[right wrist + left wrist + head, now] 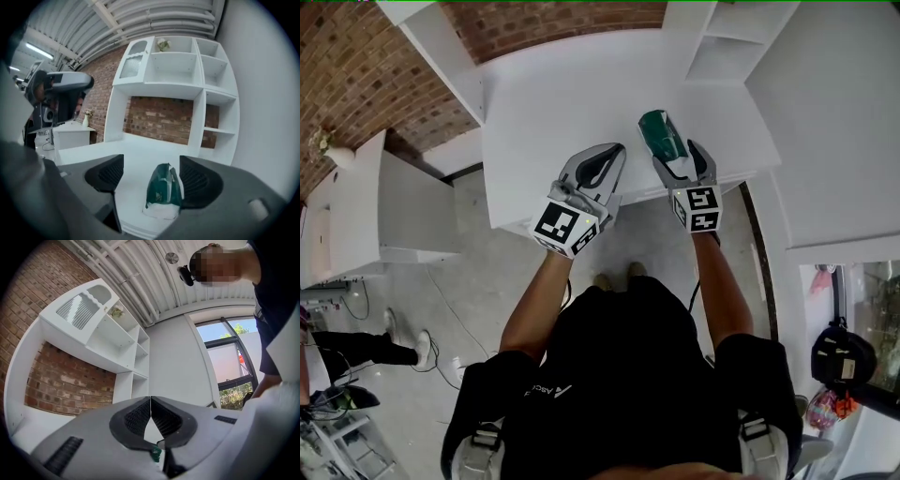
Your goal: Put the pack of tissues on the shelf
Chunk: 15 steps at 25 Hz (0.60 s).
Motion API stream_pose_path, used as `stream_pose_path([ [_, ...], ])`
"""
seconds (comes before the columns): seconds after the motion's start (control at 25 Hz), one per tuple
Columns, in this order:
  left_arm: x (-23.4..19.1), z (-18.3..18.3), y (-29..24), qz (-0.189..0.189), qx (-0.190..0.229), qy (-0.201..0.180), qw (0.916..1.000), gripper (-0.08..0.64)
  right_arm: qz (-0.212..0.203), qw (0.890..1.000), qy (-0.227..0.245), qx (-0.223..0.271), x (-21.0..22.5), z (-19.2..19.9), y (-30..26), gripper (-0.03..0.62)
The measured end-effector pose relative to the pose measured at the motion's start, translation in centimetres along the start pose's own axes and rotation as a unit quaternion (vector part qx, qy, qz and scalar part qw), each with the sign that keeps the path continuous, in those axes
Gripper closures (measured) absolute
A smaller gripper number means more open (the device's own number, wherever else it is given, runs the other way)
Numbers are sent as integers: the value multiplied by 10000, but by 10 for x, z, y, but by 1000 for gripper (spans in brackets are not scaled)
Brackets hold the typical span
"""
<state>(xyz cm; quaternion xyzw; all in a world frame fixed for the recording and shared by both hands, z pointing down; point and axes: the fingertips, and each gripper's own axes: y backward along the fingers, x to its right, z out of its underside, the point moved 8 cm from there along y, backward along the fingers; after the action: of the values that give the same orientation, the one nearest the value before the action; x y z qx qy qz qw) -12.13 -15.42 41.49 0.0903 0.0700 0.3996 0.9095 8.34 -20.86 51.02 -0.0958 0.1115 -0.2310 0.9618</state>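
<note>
The green and white pack of tissues [661,136] stands on the white counter [562,103] of the shelf unit, close to its front edge. My right gripper [680,157] is open around it. In the right gripper view the pack of tissues [164,190] rests on the counter [140,150] between the jaws, close against the right pad [197,180] and well apart from the left pad. My left gripper [602,167] is to the left of it, over the counter's front edge and tilted upward. Its jaws are shut with nothing between them, as the left gripper [150,401] view shows.
White shelf compartments [173,65] rise behind the counter, with more shelves [220,103] along the right side and a brick wall [159,119] at the back. A small plant [163,44] sits on the top shelf. A low white cabinet [356,216] and another person's legs [375,342] are at the left.
</note>
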Motion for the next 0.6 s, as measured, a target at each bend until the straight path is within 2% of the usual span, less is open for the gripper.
stream_pose_path([
  [0.32, -17, 23, -19, 41, -236, 15, 9997, 558, 50, 9951, -372, -912, 30, 70, -49, 144],
  [0.6, -29, 35, -41, -29, -372, -37, 9993, 558, -166, 9883, -628, -1377, 36, 100, -78, 117],
])
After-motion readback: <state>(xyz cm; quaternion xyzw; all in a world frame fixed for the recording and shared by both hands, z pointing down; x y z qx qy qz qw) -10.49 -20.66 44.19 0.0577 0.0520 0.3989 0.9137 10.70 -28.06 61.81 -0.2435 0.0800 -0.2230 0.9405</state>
